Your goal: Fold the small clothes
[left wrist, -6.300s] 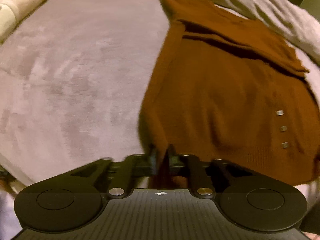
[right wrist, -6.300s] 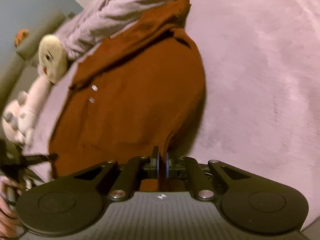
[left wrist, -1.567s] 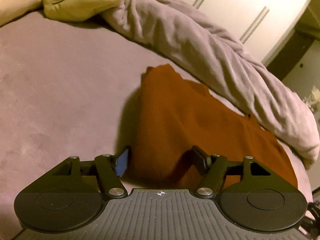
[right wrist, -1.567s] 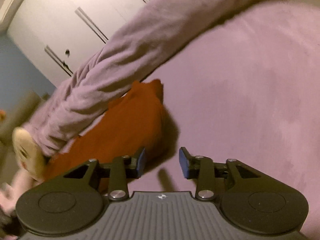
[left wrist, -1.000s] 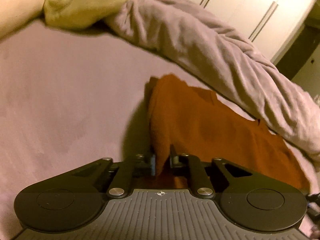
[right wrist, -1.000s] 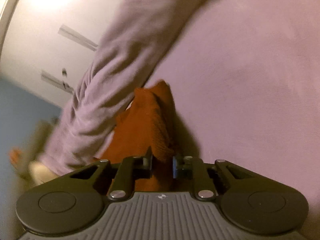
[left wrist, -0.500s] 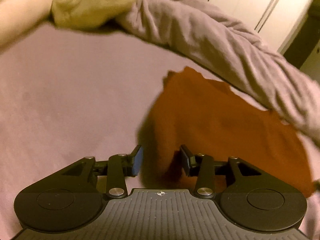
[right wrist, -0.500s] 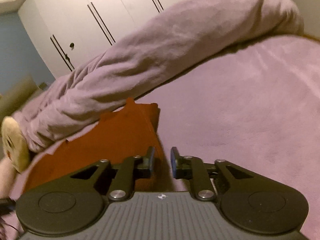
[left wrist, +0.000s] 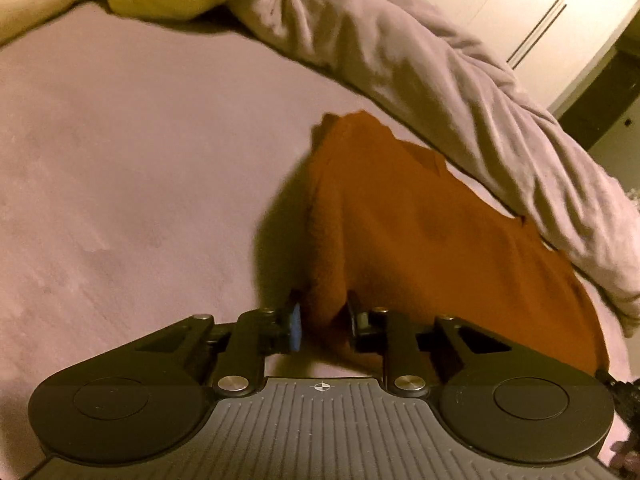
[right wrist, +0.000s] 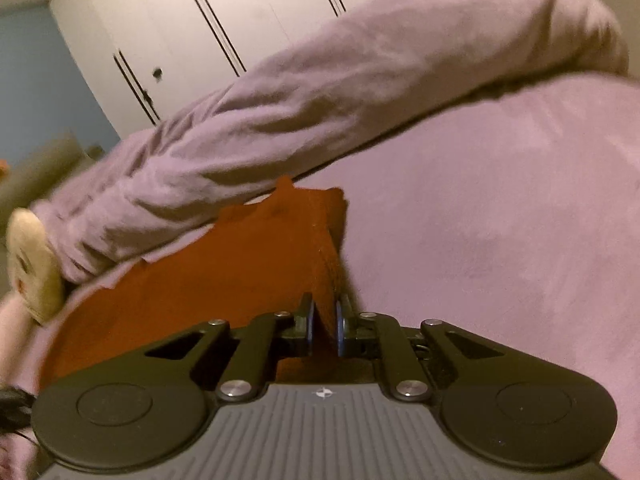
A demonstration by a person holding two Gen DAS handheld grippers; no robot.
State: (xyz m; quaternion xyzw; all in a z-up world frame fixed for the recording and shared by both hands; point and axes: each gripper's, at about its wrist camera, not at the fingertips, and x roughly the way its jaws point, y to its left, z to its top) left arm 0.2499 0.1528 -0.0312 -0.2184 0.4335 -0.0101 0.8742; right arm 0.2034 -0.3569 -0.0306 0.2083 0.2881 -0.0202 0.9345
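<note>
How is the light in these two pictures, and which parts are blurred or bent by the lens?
Left wrist view: warm, dim light; the brown garment casts a dark shadow on the bedsheet; the rolled blanket curves with the fisheye. Right wrist view: the soft toy at the left edge is blurred, the wardrobe doors lean, and the right claw stays sharp.

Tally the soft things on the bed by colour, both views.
Rust-brown: 1, the sweater
Lilac: 1, the rolled blanket
Cream: 1, the plush toy
Total: 3
</note>
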